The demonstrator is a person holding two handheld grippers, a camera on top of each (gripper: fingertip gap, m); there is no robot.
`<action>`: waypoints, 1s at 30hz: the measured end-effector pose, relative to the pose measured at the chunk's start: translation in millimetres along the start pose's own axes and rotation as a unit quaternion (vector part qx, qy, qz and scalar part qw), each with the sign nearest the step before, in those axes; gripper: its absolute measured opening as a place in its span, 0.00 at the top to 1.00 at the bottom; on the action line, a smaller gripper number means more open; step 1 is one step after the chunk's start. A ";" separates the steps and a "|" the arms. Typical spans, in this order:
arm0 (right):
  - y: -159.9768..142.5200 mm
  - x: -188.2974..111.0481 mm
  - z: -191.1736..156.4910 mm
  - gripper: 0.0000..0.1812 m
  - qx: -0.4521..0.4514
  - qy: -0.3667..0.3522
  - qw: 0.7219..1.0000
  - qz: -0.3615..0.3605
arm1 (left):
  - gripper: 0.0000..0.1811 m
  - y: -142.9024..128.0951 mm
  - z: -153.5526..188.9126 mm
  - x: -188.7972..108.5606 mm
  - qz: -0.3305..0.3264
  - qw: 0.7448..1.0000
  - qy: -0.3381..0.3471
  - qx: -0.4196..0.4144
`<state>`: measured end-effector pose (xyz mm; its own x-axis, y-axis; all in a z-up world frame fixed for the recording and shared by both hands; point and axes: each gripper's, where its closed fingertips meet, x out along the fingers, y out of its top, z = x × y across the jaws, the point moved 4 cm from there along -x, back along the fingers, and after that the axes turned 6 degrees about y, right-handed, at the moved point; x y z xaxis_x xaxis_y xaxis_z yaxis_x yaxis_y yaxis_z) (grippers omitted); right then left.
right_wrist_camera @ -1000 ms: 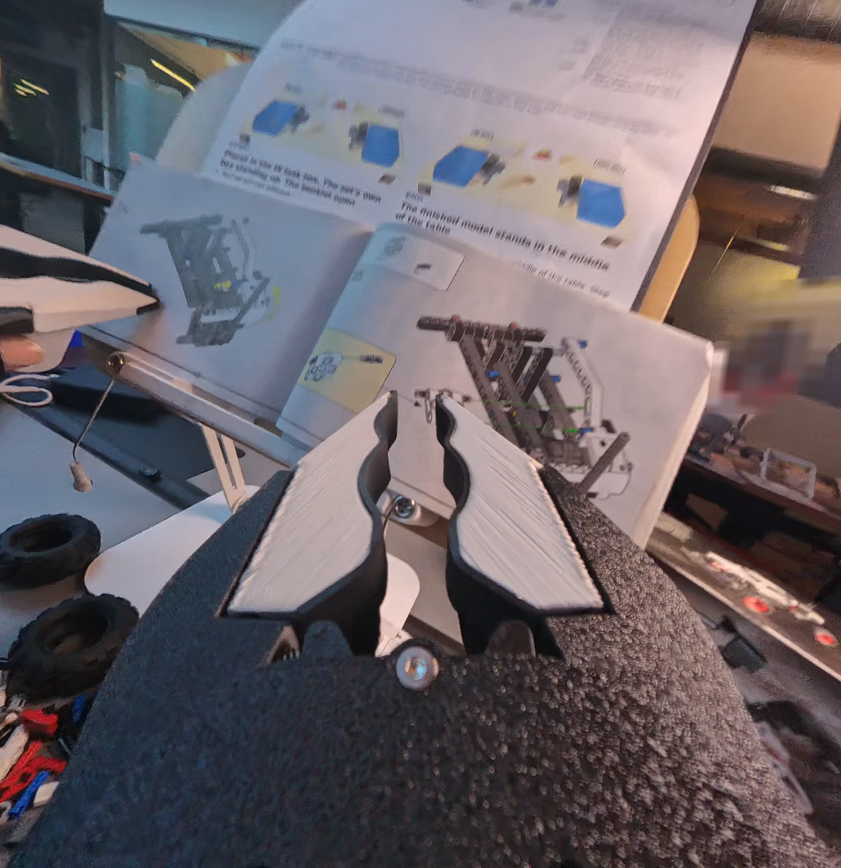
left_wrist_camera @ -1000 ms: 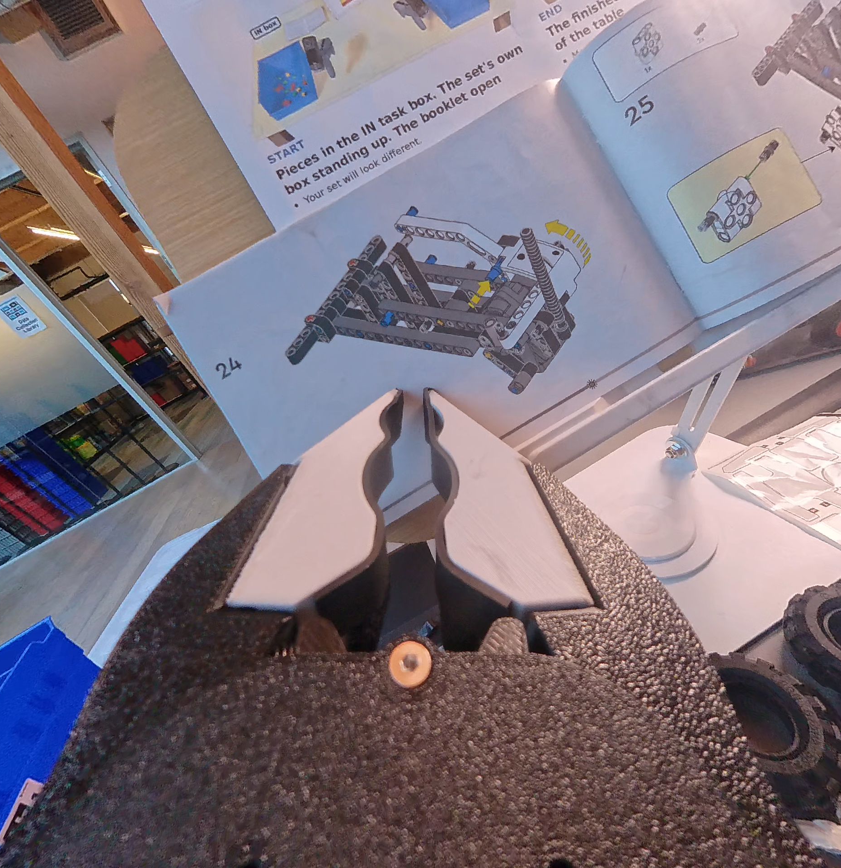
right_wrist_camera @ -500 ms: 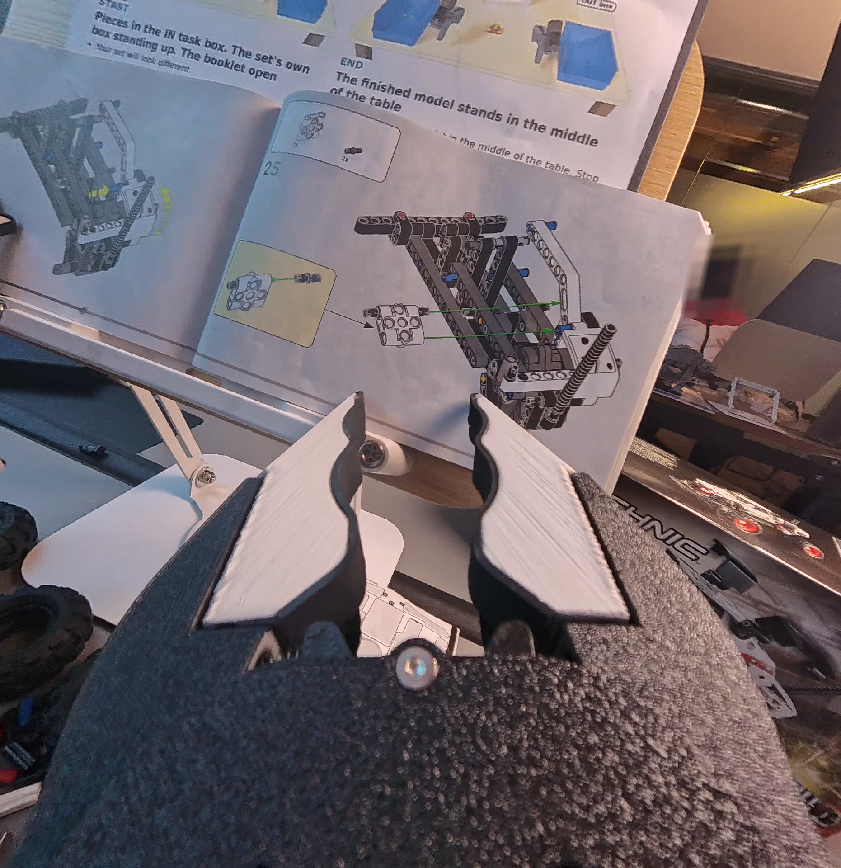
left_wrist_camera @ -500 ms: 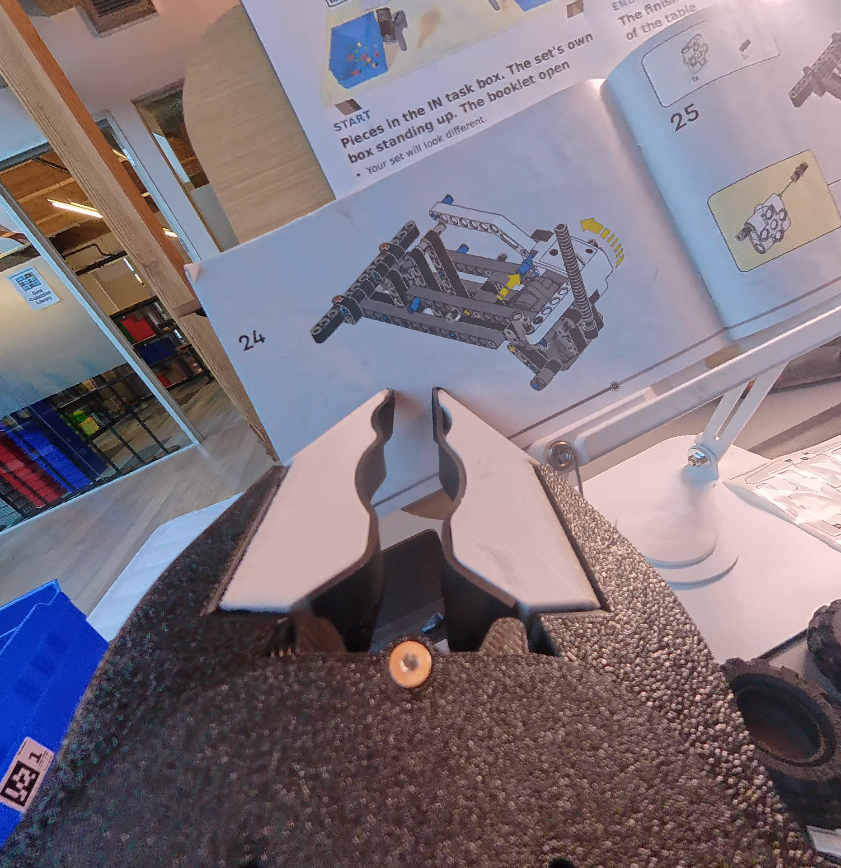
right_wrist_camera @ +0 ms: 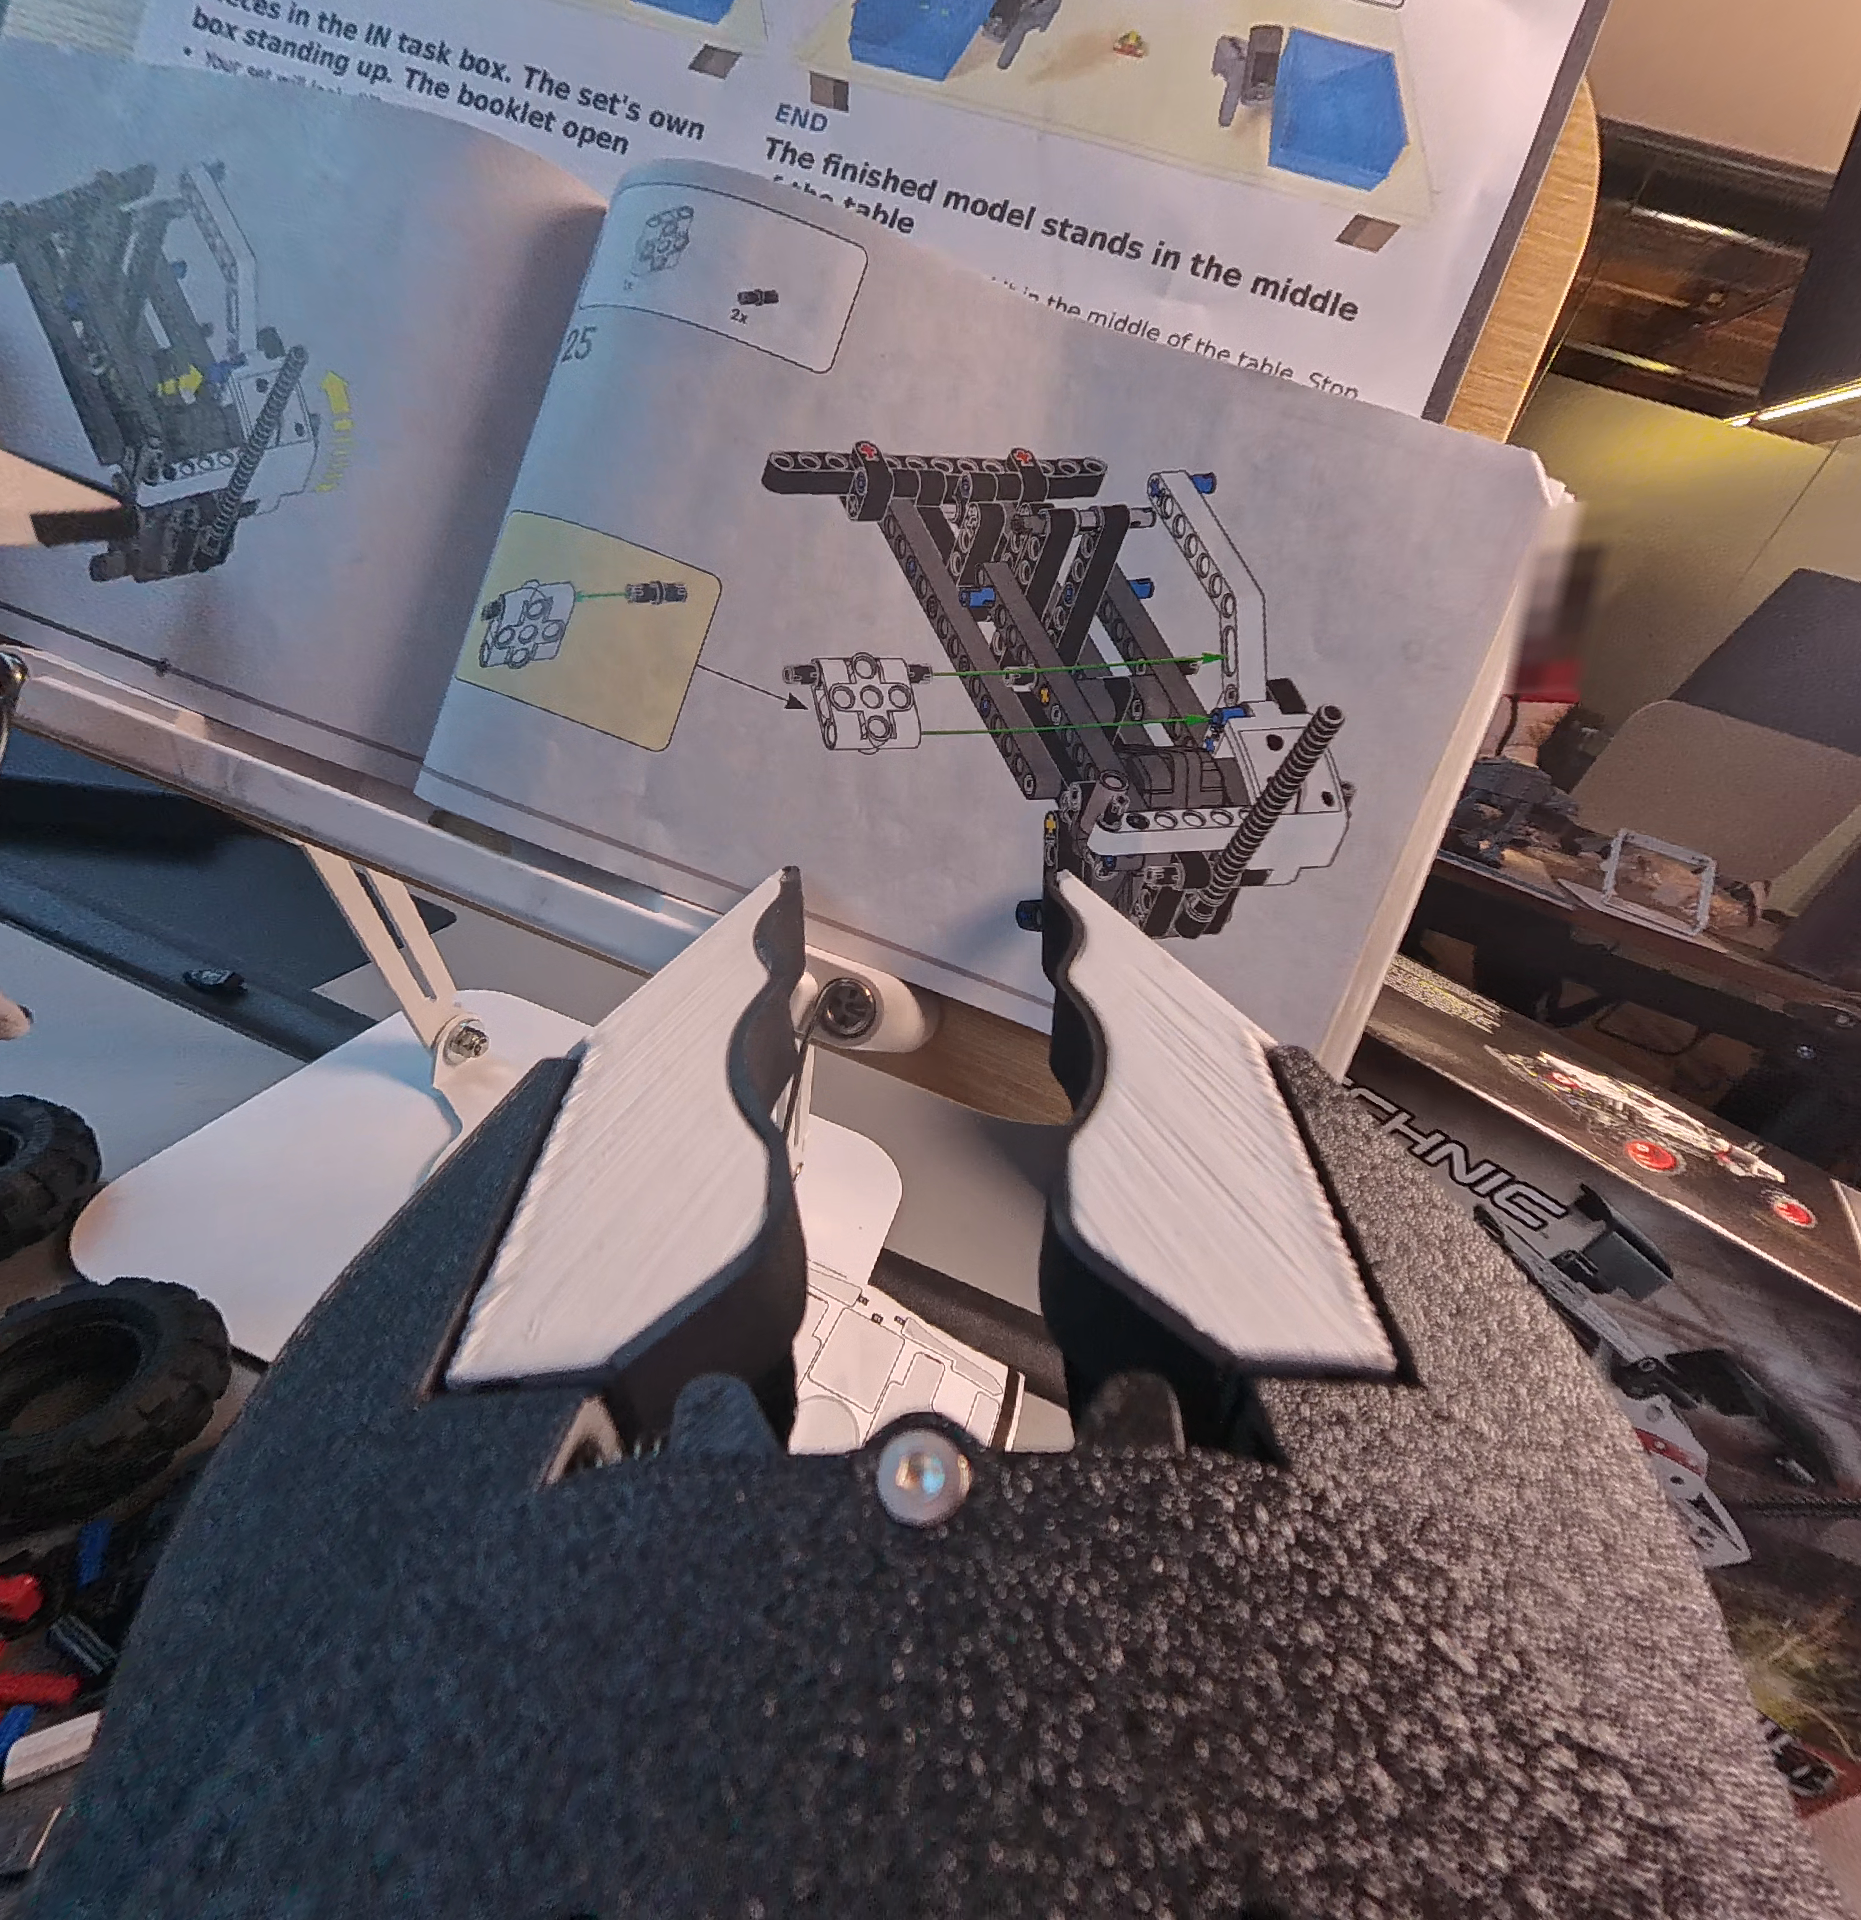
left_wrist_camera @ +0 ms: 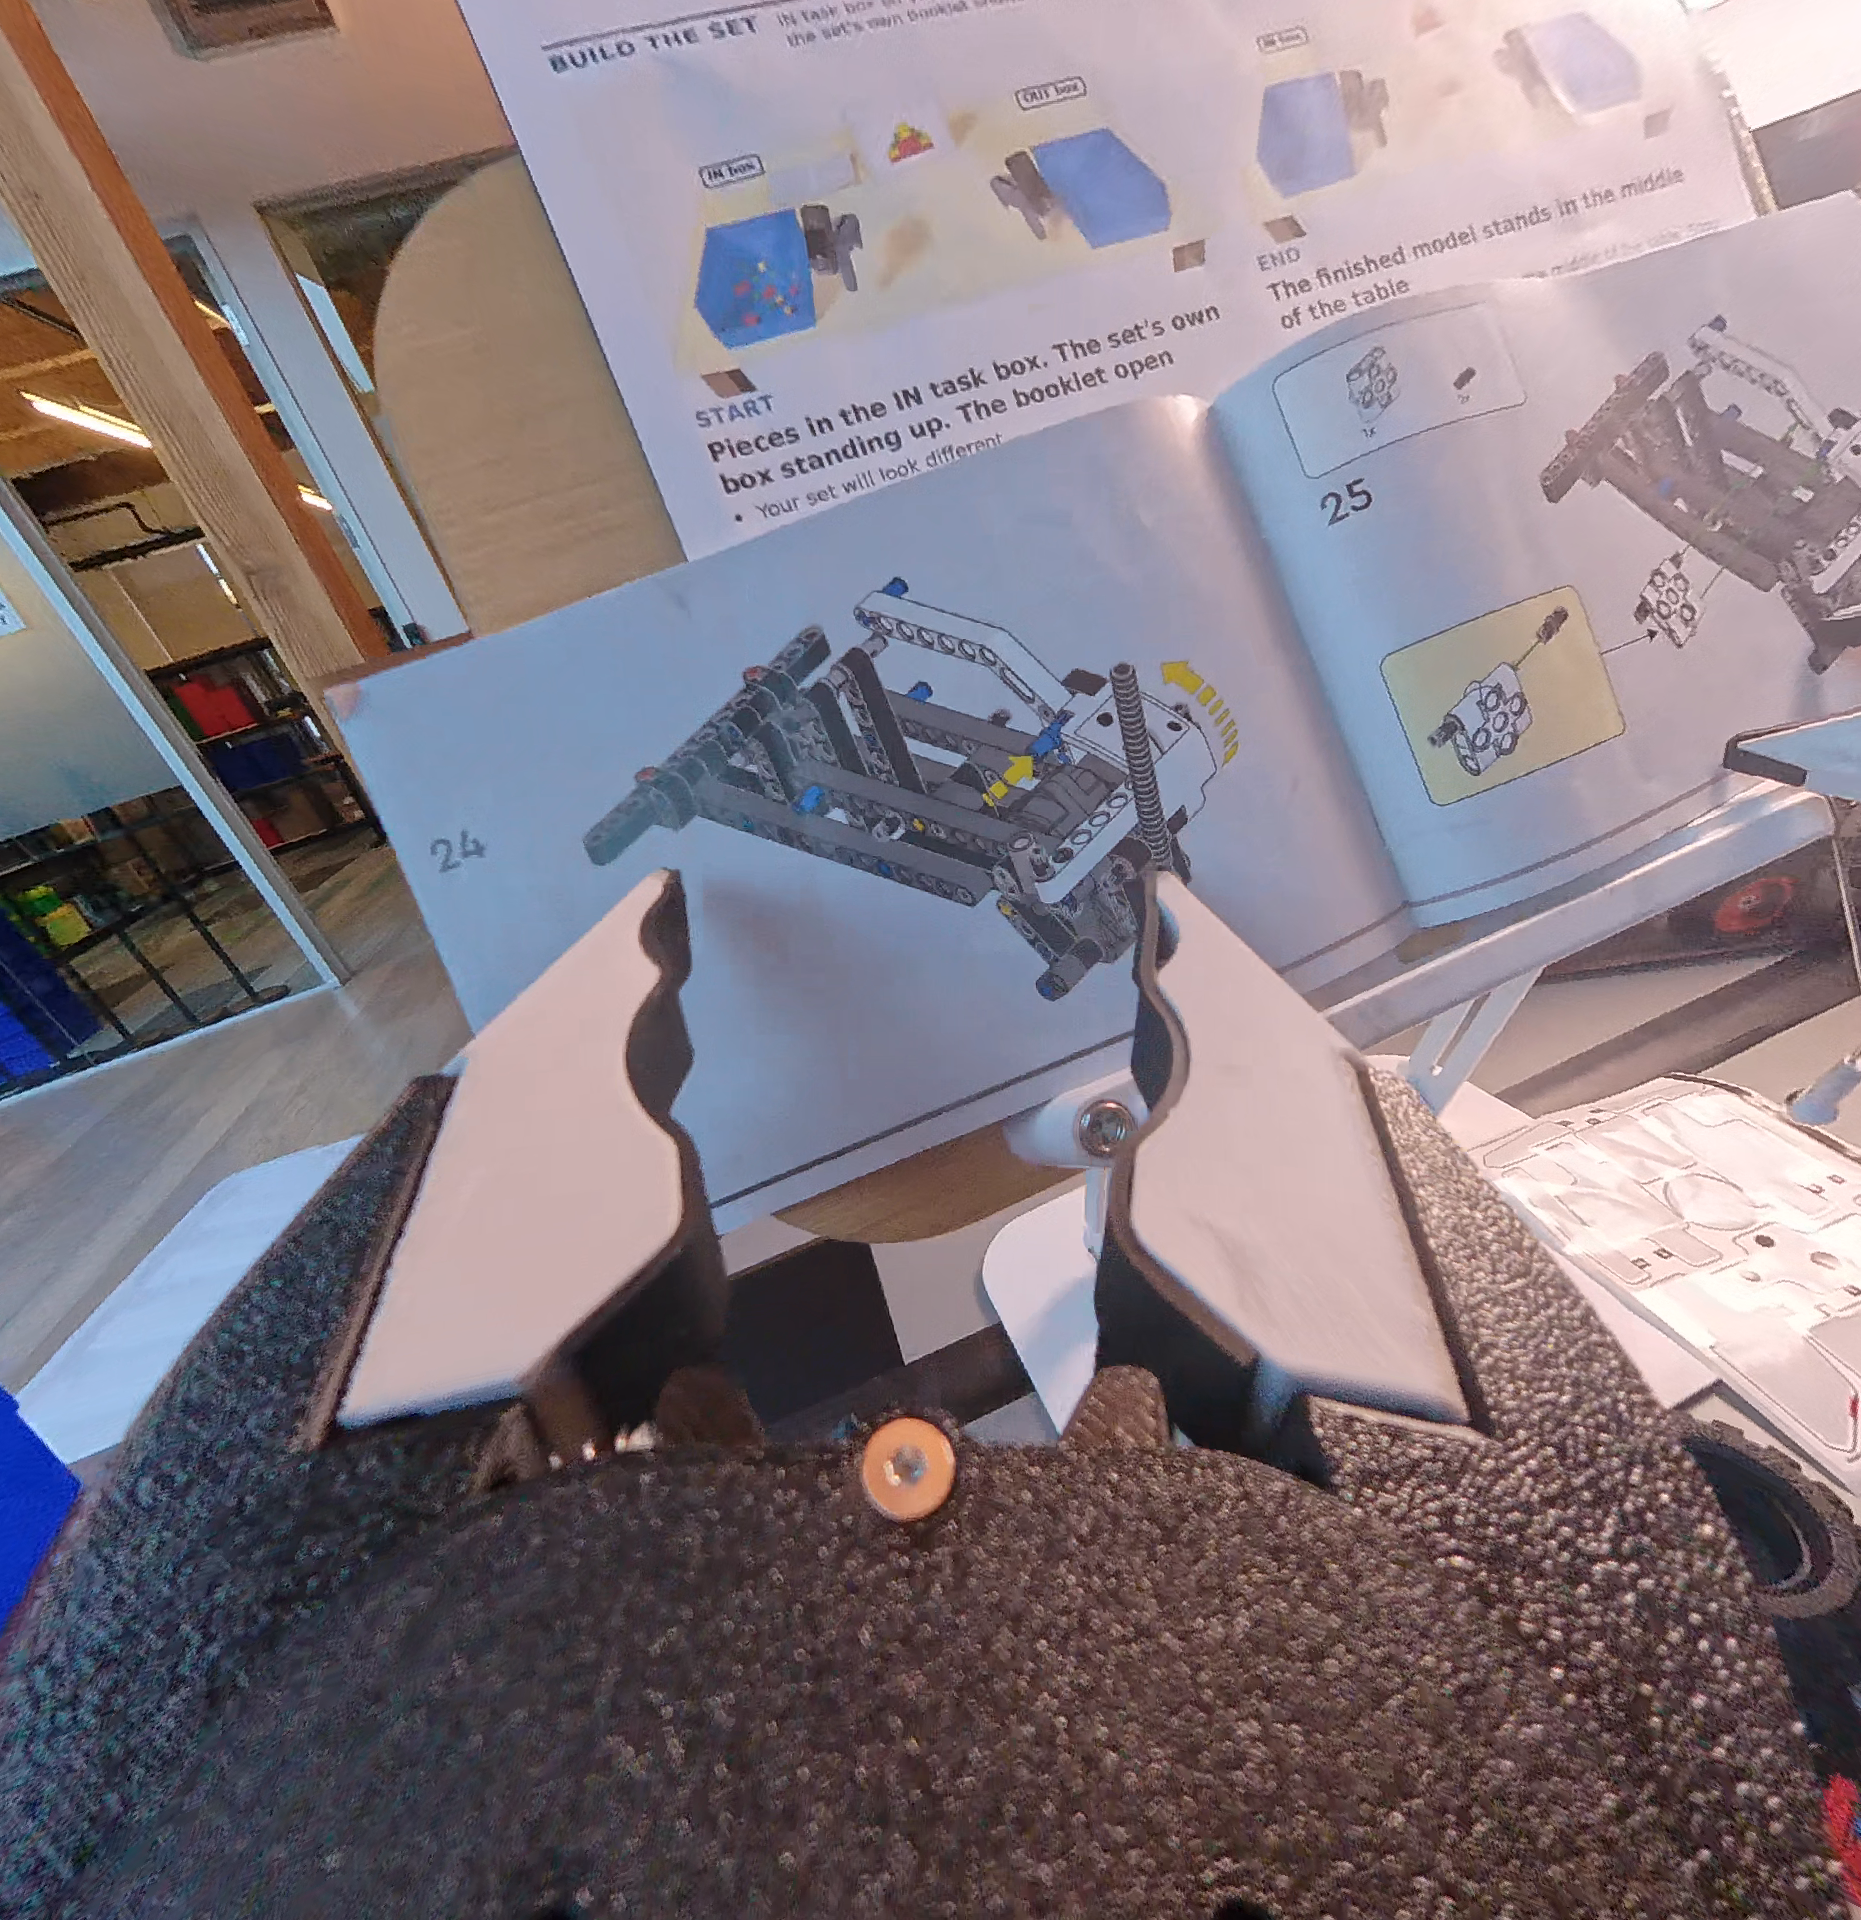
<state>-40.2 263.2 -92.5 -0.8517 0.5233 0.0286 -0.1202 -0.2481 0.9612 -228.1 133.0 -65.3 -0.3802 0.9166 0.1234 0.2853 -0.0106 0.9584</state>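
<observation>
I had the L gripper point(left_wrist_camera: 910, 904) spread wide, empty, aimed at the booklet point(left_wrist_camera: 905, 987) propped open on its white stand point(right_wrist_camera: 282, 769), prob. angled so pages face me. R gripper point(right_wrist_camera: 921, 894) parted too, holding nothing, near the right-hand page. Vs 1 s back, both jaw pairs were nearly closed; tyres point(right_wrist_camera: 84, 1392) lay at left.
</observation>
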 end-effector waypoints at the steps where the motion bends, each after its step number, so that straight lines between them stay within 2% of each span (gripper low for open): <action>1: 0.0 -0.4 0.1 0.75 0.000 0.000 1.000 -0.001 | 0.49 -3.8 0.9 2.1 -0.007 1.000 0.002 -0.004; 3: 0.3 -0.8 0.9 0.75 -0.001 -0.001 1.000 -0.002 | 0.48 -10.5 2.5 5.5 -0.019 1.000 0.004 -0.005; 6: -0.3 -0.9 1.3 0.75 0.003 -0.001 1.000 -0.004 | 0.53 -13.4 1.6 6.5 -0.017 1.000 0.022 0.013; 10: -1.6 -0.1 -1.3 0.75 0.000 0.003 1.000 -0.007 | 0.74 -14.7 6.6 5.0 -0.020 0.999 0.020 0.030; 13: -2.3 0.5 -3.6 0.75 -0.002 0.007 1.000 -0.009 | 0.95 -13.5 13.3 3.8 -0.030 0.999 -0.001 0.031; 16: -2.1 0.5 -4.8 0.75 -0.001 0.010 1.000 -0.010 | 0.95 -11.5 12.3 3.5 -0.031 0.999 0.004 0.028; 18: -2.0 0.0 -4.8 0.75 -0.002 0.010 1.000 -0.010 | 0.79 -3.6 7.0 0.1 -0.002 1.000 0.026 0.018; 20: -2.2 -0.2 -4.5 0.75 0.001 0.011 1.000 -0.010 | 0.55 2.3 0.3 0.6 0.012 0.999 0.049 0.002; 21: -2.4 -0.1 -4.6 0.75 0.003 0.012 1.000 -0.010 | 0.45 0.5 -0.9 4.3 -0.002 0.999 0.047 -0.009; 22: -2.4 0.0 -4.8 0.75 0.004 0.012 1.000 -0.010 | 0.41 -4.0 0.0 8.9 -0.022 0.999 0.037 -0.022; 23: -2.4 -0.1 -5.5 0.75 0.004 0.013 1.000 -0.010 | 0.40 -7.6 0.3 11.9 -0.033 0.998 0.034 -0.030; 24: -2.3 -0.1 -5.9 0.75 0.003 0.013 1.000 -0.011 | 0.44 -7.8 0.0 12.1 -0.029 0.999 0.039 -0.019; 30: -1.8 -0.3 -7.0 0.75 0.007 0.017 1.000 -0.010 | 0.78 -12.2 14.1 9.8 -0.036 0.999 0.020 0.023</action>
<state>-43.3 257.8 -96.2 -0.8661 0.4999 -0.0002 -0.1305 -0.2258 0.9654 -222.9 147.7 -79.4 -0.4359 0.8975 0.0667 0.2955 0.0728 0.9526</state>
